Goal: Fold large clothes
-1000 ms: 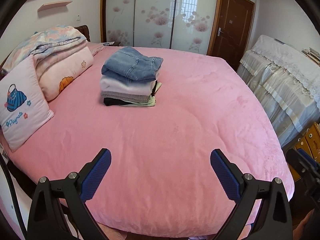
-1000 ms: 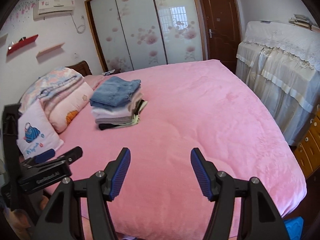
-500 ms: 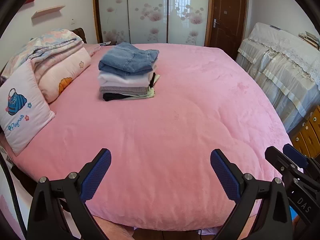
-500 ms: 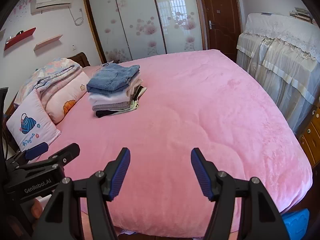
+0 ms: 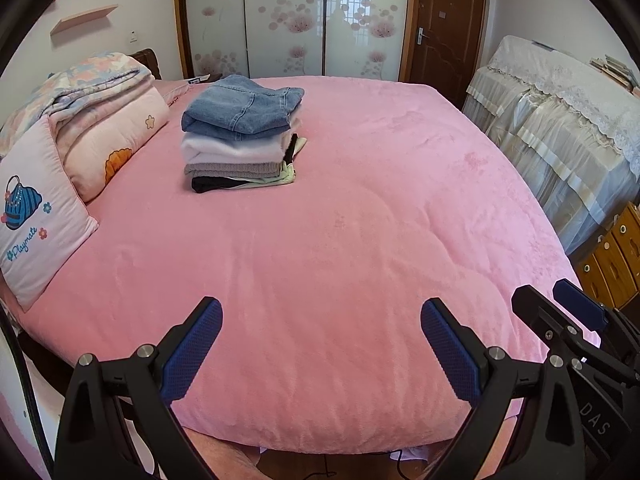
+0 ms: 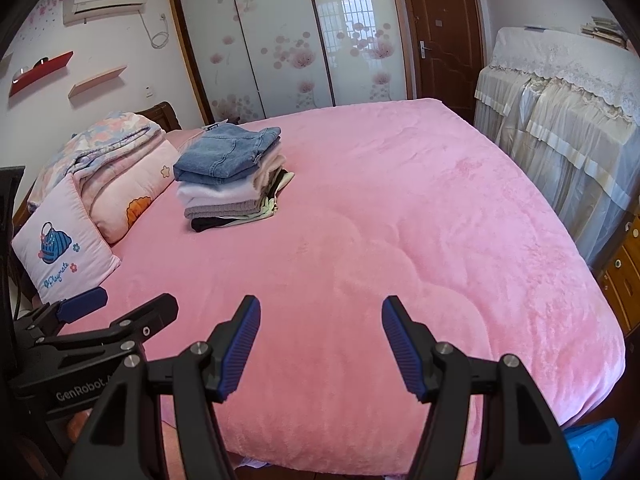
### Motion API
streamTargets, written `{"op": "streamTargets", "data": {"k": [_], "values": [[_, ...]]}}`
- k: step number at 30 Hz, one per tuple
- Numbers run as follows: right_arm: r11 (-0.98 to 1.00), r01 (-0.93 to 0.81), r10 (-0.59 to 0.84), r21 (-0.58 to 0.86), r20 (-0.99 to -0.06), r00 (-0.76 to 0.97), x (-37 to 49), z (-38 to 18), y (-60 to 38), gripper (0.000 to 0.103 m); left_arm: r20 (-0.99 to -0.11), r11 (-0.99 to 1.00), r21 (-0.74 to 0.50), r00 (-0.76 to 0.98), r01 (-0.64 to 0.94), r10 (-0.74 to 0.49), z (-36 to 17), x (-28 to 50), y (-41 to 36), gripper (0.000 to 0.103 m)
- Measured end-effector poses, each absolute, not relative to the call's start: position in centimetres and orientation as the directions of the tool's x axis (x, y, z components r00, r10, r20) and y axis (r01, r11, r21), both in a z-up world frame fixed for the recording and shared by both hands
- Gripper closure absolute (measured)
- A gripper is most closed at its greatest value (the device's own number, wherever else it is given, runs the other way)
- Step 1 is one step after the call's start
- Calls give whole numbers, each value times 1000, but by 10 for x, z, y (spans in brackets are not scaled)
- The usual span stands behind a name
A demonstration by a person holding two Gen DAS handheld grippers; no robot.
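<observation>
Stack of folded clothes (image 5: 242,136) sitting on the pink bedspread (image 5: 340,240), toward the headboard end and left of middle, well apart from both grippers. Folded blue jeans (image 5: 244,106) on top, then something white, a grey knit, and black and pale green pieces at the bottom, edges poking out on the right side. Same pile seen from the right wrist view at (image 6: 232,176), looking neat and upright.

Just left of the stack, a rolled pink quilt (image 5: 116,140) with a floral blanket over it, and a pink pillow (image 5: 36,220) printed with a blue bag leaning at the near left edge of the bed.

Left gripper (image 5: 320,344) hanging over the near edge of the bedspread, jaws spread wide, nothing between the blue pads. Right gripper (image 6: 320,340) likewise over the near edge, jaws apart and empty, only pink fabric visible in the gap. Both side by side, each poking into the other's view.

Further out: sliding wardrobe doors (image 6: 280,40) with a flower print, brown door (image 6: 442,32), cream lace-covered furniture (image 6: 560,120) along the right
</observation>
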State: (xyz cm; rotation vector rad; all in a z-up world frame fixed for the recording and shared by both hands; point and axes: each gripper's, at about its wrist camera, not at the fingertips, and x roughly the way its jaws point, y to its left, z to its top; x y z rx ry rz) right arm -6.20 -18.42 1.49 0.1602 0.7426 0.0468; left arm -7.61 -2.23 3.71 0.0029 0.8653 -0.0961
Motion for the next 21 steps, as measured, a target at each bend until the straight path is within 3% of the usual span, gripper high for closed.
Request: {"op": "streamTargets", "data": {"k": [21], "values": [[990, 19, 80, 139, -672, 736, -61, 12, -187, 39, -771, 996, -21, 633, 83, -69, 34, -75, -23, 4]]}}
